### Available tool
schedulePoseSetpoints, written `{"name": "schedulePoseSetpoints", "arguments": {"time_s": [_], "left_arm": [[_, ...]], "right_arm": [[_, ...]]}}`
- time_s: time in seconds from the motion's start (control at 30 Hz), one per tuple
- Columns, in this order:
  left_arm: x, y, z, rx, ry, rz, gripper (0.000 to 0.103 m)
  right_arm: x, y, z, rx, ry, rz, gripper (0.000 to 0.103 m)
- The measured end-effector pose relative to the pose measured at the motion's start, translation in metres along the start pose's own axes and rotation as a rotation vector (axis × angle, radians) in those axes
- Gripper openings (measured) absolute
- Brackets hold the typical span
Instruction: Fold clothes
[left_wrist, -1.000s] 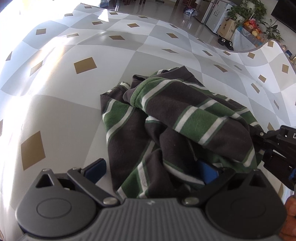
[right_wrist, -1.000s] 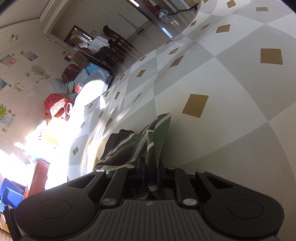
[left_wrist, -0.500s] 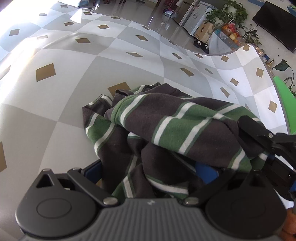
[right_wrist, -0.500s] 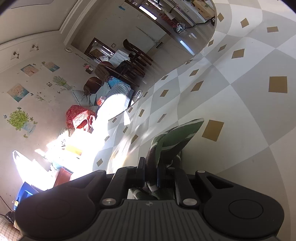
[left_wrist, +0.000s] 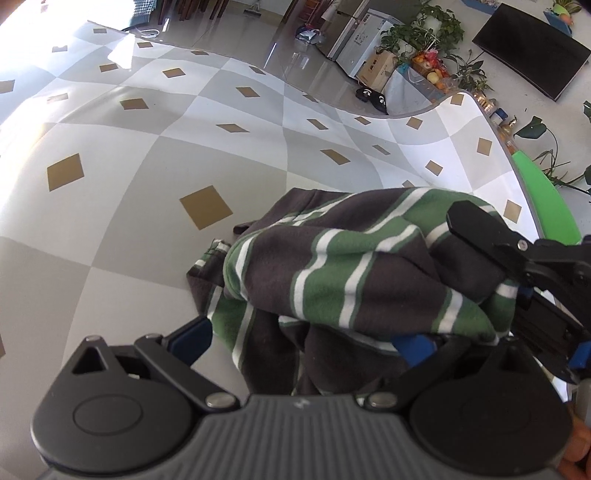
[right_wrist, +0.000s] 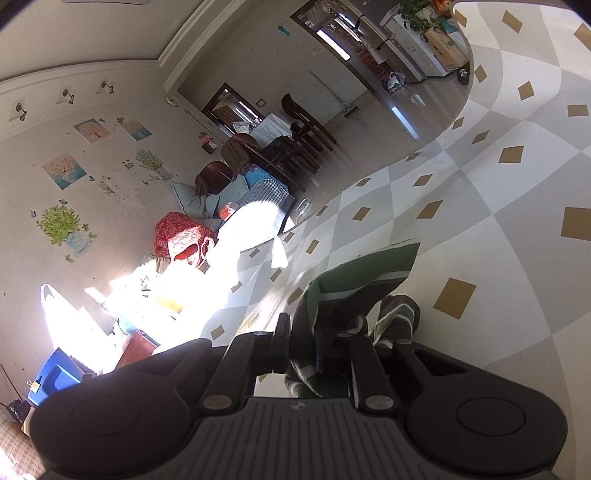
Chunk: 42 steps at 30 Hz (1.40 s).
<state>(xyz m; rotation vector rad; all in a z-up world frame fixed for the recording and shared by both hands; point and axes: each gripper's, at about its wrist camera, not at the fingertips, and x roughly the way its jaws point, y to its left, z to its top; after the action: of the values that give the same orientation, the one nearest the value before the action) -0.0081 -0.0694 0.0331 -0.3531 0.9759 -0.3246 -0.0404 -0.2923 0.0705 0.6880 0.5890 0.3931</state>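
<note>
Striped garment (left_wrist: 354, 280), dark grey with green and white bands, bunched in a heap on the counter (left_wrist: 155, 192). The counter wears a checked cloth of grey and white squares with small tan diamonds. The garment's upper fold is lifted clear of the lower layers, which sag toward the cloth beneath.

Right gripper (right_wrist: 301, 350): jaws nearly together, clamped on a thin fold of the garment (right_wrist: 354, 291). Fabric passes between the two fingers and rises in a green-edged peak just beyond them. In the left wrist view the same gripper (left_wrist: 517, 266) comes in from the right edge, its black finger lying across the top of the raised fold.

Left gripper (left_wrist: 306, 339): jaws stand wide apart, blue pads (left_wrist: 190, 339) showing on either side. Garment hangs down between them, draped over the front of the tool. The left pad is clear of the cloth; the right one is partly buried under fabric, and I cannot tell if it touches.

Beyond the counter edge: glossy floor (left_wrist: 303, 62), a cardboard box (left_wrist: 376, 66), potted plants (left_wrist: 436, 29), a dark screen (left_wrist: 532, 55) on the wall. The right wrist view takes in dining chairs (right_wrist: 306, 125) and pictures on a wall (right_wrist: 66, 170), with strong glare from sunlight.
</note>
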Motion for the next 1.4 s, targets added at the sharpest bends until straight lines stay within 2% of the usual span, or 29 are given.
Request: {"name": "schedulePoseSetpoints", "arguments": {"time_s": [0.07, 0.2, 0.3, 0.43, 0.57, 0.67, 0.83, 1.07, 1.4], "left_arm": [[-0.003, 0.011, -0.003, -0.038, 0.007, 0.004, 0.103], [-0.008, 0.023, -0.008, -0.036, 0.014, 0.031, 0.103], [-0.011, 0.030, -0.012, -0.038, 0.014, 0.058, 0.103], [-0.021, 0.040, -0.008, -0.072, -0.015, 0.085, 0.103], [-0.032, 0.050, 0.001, -0.117, -0.047, 0.075, 0.103], [-0.042, 0.052, 0.009, -0.121, -0.069, 0.063, 0.103], [-0.054, 0.050, 0.019, -0.113, -0.096, 0.031, 0.103], [-0.058, 0.053, 0.021, -0.117, -0.102, 0.014, 0.103], [-0.062, 0.050, 0.024, -0.063, -0.073, -0.044, 0.103]], "right_arm": [[0.007, -0.002, -0.003, 0.005, 0.024, -0.028, 0.019], [0.019, -0.009, -0.009, 0.031, 0.081, -0.062, 0.051], [0.027, -0.012, -0.016, 0.013, 0.134, -0.104, 0.054], [0.028, -0.015, -0.023, -0.037, 0.148, -0.174, 0.054], [0.025, -0.013, -0.026, -0.094, 0.147, -0.178, 0.054], [0.025, -0.004, -0.029, -0.161, 0.163, -0.154, 0.056], [0.026, 0.011, -0.037, -0.244, 0.183, -0.066, 0.056], [0.030, 0.032, -0.053, -0.347, 0.220, 0.038, 0.056], [0.042, 0.055, -0.082, -0.528, 0.284, 0.076, 0.057]]}}
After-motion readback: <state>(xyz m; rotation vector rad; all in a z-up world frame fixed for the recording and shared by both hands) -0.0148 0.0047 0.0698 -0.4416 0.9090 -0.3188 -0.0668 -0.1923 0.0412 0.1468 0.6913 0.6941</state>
